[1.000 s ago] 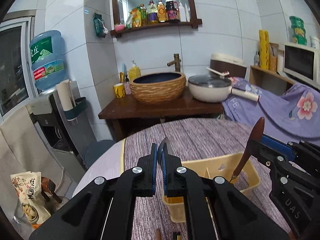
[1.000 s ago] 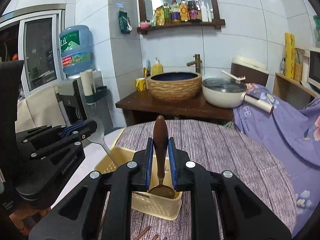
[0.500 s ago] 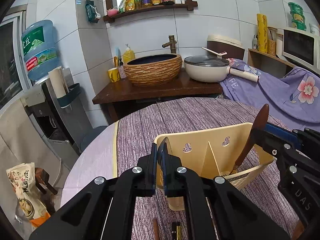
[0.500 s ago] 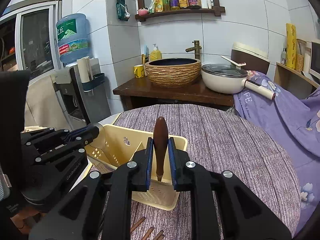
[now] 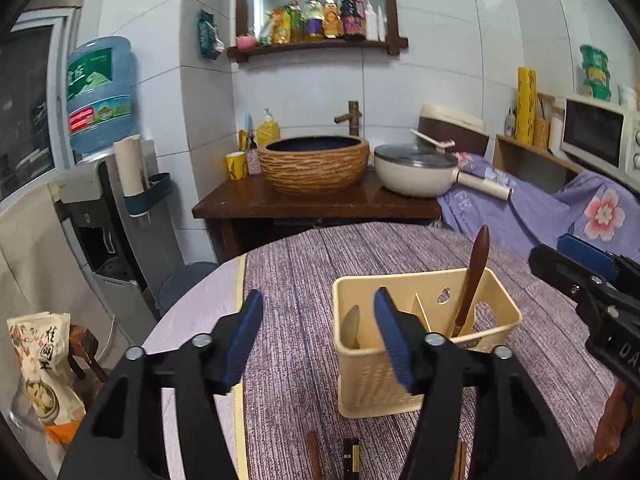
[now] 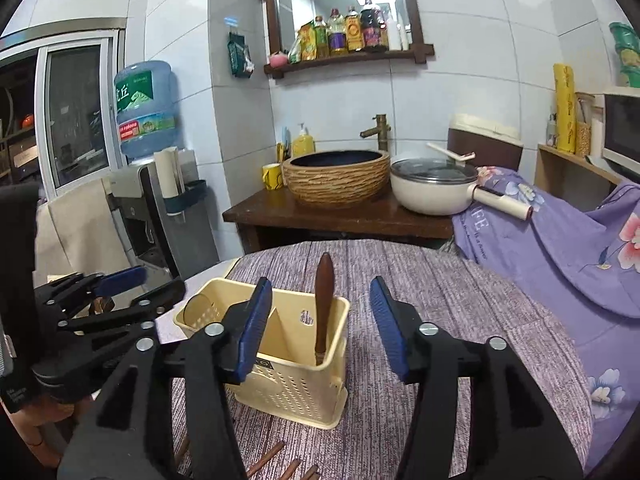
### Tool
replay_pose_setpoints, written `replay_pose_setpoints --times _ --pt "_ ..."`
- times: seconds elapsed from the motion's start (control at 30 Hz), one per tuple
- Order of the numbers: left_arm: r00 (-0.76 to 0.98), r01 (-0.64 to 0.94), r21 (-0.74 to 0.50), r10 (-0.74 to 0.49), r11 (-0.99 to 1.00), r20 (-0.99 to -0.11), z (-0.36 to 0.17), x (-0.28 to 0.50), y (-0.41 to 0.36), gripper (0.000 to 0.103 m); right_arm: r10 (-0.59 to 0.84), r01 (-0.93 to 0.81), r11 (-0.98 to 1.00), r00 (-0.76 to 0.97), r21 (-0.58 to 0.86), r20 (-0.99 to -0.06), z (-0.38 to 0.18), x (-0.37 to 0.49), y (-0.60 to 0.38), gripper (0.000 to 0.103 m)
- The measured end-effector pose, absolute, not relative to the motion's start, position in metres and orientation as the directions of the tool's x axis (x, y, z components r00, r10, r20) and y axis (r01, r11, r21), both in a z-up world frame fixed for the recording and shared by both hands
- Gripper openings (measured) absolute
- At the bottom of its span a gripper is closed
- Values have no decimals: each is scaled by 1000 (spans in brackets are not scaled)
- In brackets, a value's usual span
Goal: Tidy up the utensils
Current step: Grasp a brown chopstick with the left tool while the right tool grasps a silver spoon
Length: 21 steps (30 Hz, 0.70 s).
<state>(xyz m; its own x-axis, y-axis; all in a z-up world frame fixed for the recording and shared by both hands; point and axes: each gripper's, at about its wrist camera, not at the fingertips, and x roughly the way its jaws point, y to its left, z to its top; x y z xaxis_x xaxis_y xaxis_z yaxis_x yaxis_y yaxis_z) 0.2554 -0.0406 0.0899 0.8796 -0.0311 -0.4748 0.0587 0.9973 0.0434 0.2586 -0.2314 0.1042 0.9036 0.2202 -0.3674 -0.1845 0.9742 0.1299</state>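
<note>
Counted one pale yellow perforated plastic caddy (image 5: pixel 376 384), split into two compartments. Counted two utensils standing in it: one silver metal spoon (image 5: pixel 351 330) and one utensil with a dark brown wooden handle (image 5: pixel 474 272). Made out at least three brown wooden stick ends (image 6: pixel 266 458) at the near edge, cut off. Behind, counted one blue water jug (image 5: pixel 98 92), one brown woven basin (image 5: pixel 314 164), one cream lidded pot (image 5: pixel 414 174), one yellow mug (image 5: pixel 237 165), one white microwave (image 5: pixel 596 140).
</note>
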Motion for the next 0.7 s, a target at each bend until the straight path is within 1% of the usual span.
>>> replay_pose_setpoints --times 0.07,0.2,0.27,0.47,0.7 --pt "885 48 33 -27 998 -465 88 243 -35 75 222 -184 974 900 136 -375 104 248 -234 56" --pt "888 26 45 -2 999 -460 74 215 -25 86 255 -223 967 860 125 -443 86 223 -231 58" --pt "879 8 54 19 999 -477 63 204 -17 87 275 -250 961 829 117 -486 70 212 -225 58" --pt "812 -18 67 54 998 -581 18 182 3 87 316 -346 935 729 71 -607 17 178 -194 58" --pt "746 -17 45 42 999 -664 -20 166 15 86 339 -433 899 605 60 -721 -39 154 -159 58"
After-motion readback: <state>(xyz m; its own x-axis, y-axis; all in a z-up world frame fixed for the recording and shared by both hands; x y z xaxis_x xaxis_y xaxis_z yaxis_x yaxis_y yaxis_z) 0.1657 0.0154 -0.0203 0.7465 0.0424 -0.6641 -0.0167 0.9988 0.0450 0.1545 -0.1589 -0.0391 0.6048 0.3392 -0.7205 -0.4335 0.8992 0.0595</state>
